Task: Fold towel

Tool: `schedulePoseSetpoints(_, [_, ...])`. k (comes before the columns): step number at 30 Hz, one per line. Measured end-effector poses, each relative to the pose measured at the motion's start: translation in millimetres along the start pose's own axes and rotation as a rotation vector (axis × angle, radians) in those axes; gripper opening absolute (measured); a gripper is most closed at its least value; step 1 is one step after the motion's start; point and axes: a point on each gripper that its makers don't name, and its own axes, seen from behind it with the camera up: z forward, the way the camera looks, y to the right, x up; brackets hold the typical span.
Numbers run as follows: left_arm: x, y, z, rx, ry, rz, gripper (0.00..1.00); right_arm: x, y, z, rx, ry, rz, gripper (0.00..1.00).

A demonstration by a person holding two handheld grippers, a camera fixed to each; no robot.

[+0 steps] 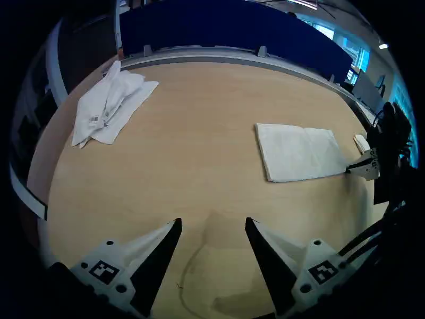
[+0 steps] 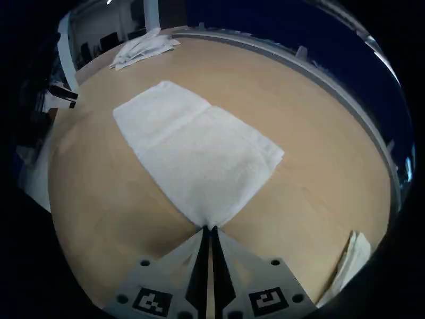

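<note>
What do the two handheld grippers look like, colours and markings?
The left gripper has two white, wedge-shaped fingers tapering to points, black along their inner faces, each carrying a square black-and-white marker and small round holes. The right gripper looks the same. Thin dark cables run beside the left one.

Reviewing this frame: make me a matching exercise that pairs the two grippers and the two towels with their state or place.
Things:
1. left gripper
2. right gripper
3. flat towel
4. crumpled towel

States or places:
A. bunched up near the far edge of the table
B. fingers apart, holding nothing
C. closed on a towel's corner
D. lying smooth, one corner pinched

Pairs: 1-B, 2-C, 3-D, 4-A
</note>
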Motion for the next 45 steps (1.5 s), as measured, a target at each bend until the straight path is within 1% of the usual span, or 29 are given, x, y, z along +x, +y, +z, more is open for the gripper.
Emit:
schedulePoseSetpoints(6, [-2,-4.2,-5.6,0.006,0.001,-0.007,0.88,11,0,-5.2,-0.015,0.014,-0.026,0.03])
schedulePoseSetpoints(11, [-1,-7.7,-10.6,0.011,0.011,-0.016,0.88,32,0,-14.8,-0.025,0.047,-0.042,0.03])
schedulePoseSetpoints(14, [1,-9.8,-15.5,0.013,0.024,-0.026,0.88,49,2,-21.5,-0.038,0.065,-0.062,0.03])
schedulePoseSetpoints(18, [1,-13.1,-23.2,0.015,0.035,-0.047,0.88,73,1,-30.6,-0.051,0.090,-0.105,0.03])
schedulePoseSetpoints(23, [0,-18.8,-32.7,0.024,0.052,-0.066,0.88,99,-2,-38.4,-0.064,0.105,-0.162,0.03])
schedulePoseSetpoints(27, [-3,-22.9,-40.1,0.030,0.064,-0.095,0.88,118,-8,-39.8,-0.066,0.116,-0.205,0.03])
schedulePoseSetpoints(32, [-6,-26.1,-47.8,0.029,0.077,-0.121,0.88,140,-19,-40.5,-0.054,0.140,-0.238,0.03])
schedulePoseSetpoints(38, [-10,-29.1,-55.9,0.033,0.085,-0.125,0.88,159,-28,-43.8,-0.043,0.160,-0.269,0.03])
schedulePoseSetpoints(45, [-12,-31.5,-65.5,0.035,0.095,-0.138,0.88,169,-36,-40.9,-0.030,0.166,-0.294,0.03])
